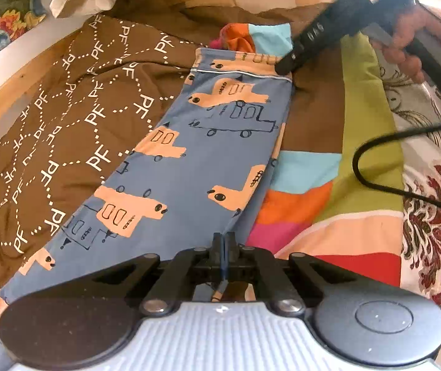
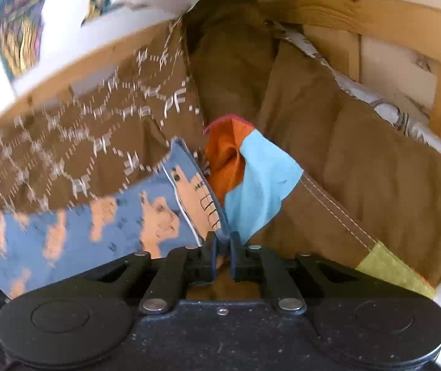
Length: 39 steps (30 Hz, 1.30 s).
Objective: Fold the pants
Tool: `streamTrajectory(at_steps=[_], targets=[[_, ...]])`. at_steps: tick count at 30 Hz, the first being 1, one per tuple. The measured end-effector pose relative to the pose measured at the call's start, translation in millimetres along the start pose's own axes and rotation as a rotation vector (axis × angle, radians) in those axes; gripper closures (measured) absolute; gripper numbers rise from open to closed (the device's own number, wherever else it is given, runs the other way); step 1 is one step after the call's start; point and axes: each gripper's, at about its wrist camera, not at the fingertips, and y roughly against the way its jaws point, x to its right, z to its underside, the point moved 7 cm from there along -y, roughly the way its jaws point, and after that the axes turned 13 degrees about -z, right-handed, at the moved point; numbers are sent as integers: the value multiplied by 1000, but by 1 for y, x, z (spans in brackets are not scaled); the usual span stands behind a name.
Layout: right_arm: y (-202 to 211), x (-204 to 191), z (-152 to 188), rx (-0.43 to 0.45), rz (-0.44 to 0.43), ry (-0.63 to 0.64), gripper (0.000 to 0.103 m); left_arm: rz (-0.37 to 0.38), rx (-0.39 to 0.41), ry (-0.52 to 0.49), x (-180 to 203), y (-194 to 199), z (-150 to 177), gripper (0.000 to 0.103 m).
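Blue pants [image 1: 195, 154] with peach truck print lie stretched out on the bed, over a brown "PF" blanket [image 1: 50, 130] and a patchwork quilt [image 1: 328, 185]. They run as one long strip from the left gripper [image 1: 222, 249] away toward the right gripper [image 1: 283, 66].

Left gripper: fingers closed tight together, pinching the near edge of the pants right at its tips; the cloth spreads forward and to the left from there, and some of it passes under the gripper body.

Right gripper: in the left wrist view it comes in from upper right, held by a hand [image 1: 421, 40], tip touching the far hem corner of the pants by the white piping. In its own view the right gripper [image 2: 222, 242] has its fingers nearly closed with a fold of blue cloth between them (peach print visible in the gap), so it is gripping the pants [image 2: 75, 232] at the hem. The rest of the pants trails off to the left of it, blurred.

A bunched orange and light blue quilt corner [image 2: 251, 170] sits just beyond the hem. Wooden bed frame [image 2: 375, 31] behind. A black cable [image 1: 375, 167] loops over the quilt at right.
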Motion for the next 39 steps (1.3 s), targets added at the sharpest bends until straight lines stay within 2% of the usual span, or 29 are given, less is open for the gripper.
streamTrajectory(at_steps=[2, 3, 4, 5, 6, 7, 9, 11, 13, 15, 17, 19, 22, 24, 26, 28, 29, 32, 34, 37, 39], targets=[[3, -4, 0, 6, 7, 35, 83, 12, -5, 51, -8, 4, 1, 93], [6, -8, -2, 16, 14, 62, 74, 18, -5, 84, -13, 8, 2, 83], [10, -12, -3, 32, 19, 104, 62, 16, -5, 115, -20, 12, 4, 76], [12, -17, -5, 48, 23, 149, 55, -2, -2, 149, -30, 17, 7, 63], [14, -23, -8, 65, 25, 201, 44, -30, 4, 178, -41, 21, 10, 61], [14, -29, -11, 82, 27, 248, 40, -66, 4, 203, -52, 24, 14, 61], [6, -42, -18, 96, -5, 321, 40, -167, -29, 257, -80, 25, 28, 61], [-8, -54, -24, 87, -80, 325, 40, -253, -107, 309, -106, 17, 46, 63], [-28, -63, -29, 60, -172, 283, 40, -326, -212, 371, -131, 4, 72, 71], [-49, -66, -33, 36, -201, 238, 40, -346, -310, 461, -150, -7, 103, 72], [-65, -60, -37, 18, -161, 242, 40, -342, -291, 510, -161, -4, 123, 72], [-74, -42, -40, 2, -158, 212, 54, -359, -277, 489, -164, 4, 129, 72], [-71, -17, -49, 21, -240, 74, 70, -375, -258, 490, -168, 17, 148, 72], [-64, -5, -51, 36, -292, -55, 69, -369, -266, 536, -176, 28, 155, 72], [-52, -9, -53, 51, -271, -79, 55, -406, -255, 545, -189, 38, 149, 72], [-38, -32, -52, 73, -262, 0, 20, -422, -202, 523, -197, 45, 134, 72], [-34, -44, -49, 76, -268, 38, 17, -427, -174, 511, -204, 43, 123, 72], [-33, -83, -31, 44, -319, 135, 17, -453, -135, 462, -222, 25, 90, 72], [-40, -100, -15, 12, -329, 167, 18, -445, -136, 419, -229, 5, 78, 72], [-52, -109, 10, -40, -304, 190, 19, -485, -215, 333, -237, -31, 79, 72], [-59, -105, 22, -67, -237, 223, 21, -517, -267, 296, -240, -48, 88, 74]])
